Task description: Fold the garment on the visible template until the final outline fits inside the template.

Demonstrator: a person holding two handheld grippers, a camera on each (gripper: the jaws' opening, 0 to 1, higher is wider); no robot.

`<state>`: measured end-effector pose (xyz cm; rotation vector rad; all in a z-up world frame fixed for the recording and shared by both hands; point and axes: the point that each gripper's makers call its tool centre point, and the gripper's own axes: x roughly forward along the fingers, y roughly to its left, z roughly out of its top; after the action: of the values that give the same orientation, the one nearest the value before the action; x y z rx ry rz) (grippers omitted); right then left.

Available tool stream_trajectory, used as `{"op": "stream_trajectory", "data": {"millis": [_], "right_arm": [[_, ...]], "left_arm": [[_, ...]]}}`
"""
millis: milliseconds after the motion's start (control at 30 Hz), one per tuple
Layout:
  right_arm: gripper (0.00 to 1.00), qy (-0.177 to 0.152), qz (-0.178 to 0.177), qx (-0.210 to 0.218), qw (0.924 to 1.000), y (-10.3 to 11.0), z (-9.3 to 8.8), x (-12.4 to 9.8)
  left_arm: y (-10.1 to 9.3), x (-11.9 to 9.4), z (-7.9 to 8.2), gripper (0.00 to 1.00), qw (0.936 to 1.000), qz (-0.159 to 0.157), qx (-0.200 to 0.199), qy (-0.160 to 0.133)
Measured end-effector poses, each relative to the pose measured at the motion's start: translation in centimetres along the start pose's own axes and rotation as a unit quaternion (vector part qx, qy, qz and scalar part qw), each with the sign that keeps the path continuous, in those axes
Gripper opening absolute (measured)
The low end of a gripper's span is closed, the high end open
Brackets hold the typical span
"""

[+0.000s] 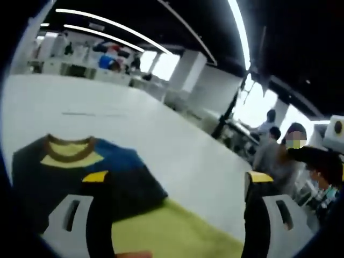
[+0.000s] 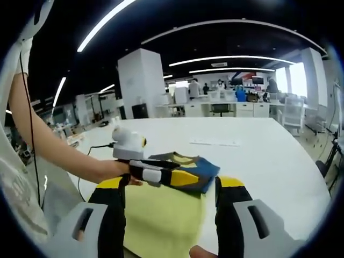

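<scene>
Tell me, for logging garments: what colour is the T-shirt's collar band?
Brown collar band, clearest in left gripper view.

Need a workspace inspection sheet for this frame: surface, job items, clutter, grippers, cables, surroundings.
Surface: white table, wide and mostly bare.
Job's things: dark blue garment with a brown and yellow collar, folded, lying partly on the yellow-green template.
Clutter: a thin flat item farther back on the table; too small to identify.
Grippers: left gripper held over the garment's near edge, jaws look shut, grip on cloth not clear; right gripper jaws apart, holding nothing.
Cables: black cable running from the left gripper along the person's arm.
Surroundings: open hall with ceiling strip lights, desks and several people in the background.
</scene>
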<state>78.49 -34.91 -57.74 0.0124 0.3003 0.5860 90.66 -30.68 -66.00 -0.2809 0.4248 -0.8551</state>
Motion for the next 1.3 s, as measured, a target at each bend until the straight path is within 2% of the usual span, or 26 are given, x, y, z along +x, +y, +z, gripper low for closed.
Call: {"op": "stream_trajectory", "data": {"millis": [100, 233, 367, 533, 633, 767, 900, 1100, 1300], "right_arm": [[0.68, -0.003, 0.005, -0.002, 1.0, 0.2, 0.2, 0.2], [0.7, -0.004, 0.01, 0.002, 0.9999, 0.4, 0.4, 0.4], [0.71, -0.004, 0.018, -0.003, 0.9998, 0.8, 0.4, 0.6], [0.74, -0.003, 0.027, -0.002, 0.9996, 1.5, 0.2, 0.8], [0.74, -0.001, 0.033, -0.002, 0.9994, 2.0, 0.0, 1.0], [0.75, 0.01, 0.037, 0.002, 0.9993, 2.5, -0.7, 1.4], [0.76, 0.012, 0.038, 0.007, 0.9992, 3.0, -0.8, 1.6], [0.75, 0.021, 0.044, 0.008, 0.9988, 3.6, -1.5, 1.6], [0.75, 0.025, 0.045, 0.008, 0.9987, 3.7, -1.8, 1.4]], "left_arm": [[-0.6, -2.3, 0.8, 1.0, 0.9994, -0.005, 0.033, -0.008], [-0.8, -5.3, 0.7, 1.0, 0.9977, -0.002, 0.067, -0.005], [0.0, -8.8, 0.3, 1.0, 0.9988, 0.014, 0.045, -0.007], [1.8, -14.7, -1.1, 1.0, 0.9972, 0.061, 0.043, 0.001], [2.8, -17.4, -1.7, 1.0, 0.9951, 0.085, 0.05, 0.012], [2.1, -20.2, -1.2, 1.0, 0.9938, 0.099, 0.049, 0.009], [1.0, -22.0, -0.8, 1.0, 0.9927, 0.109, 0.051, 0.002], [0.4, -23.4, -2.0, 0.99, 0.9918, 0.121, 0.042, 0.006], [1.1, -24.0, -1.7, 0.98, 0.9908, 0.134, 0.014, -0.013]]}}
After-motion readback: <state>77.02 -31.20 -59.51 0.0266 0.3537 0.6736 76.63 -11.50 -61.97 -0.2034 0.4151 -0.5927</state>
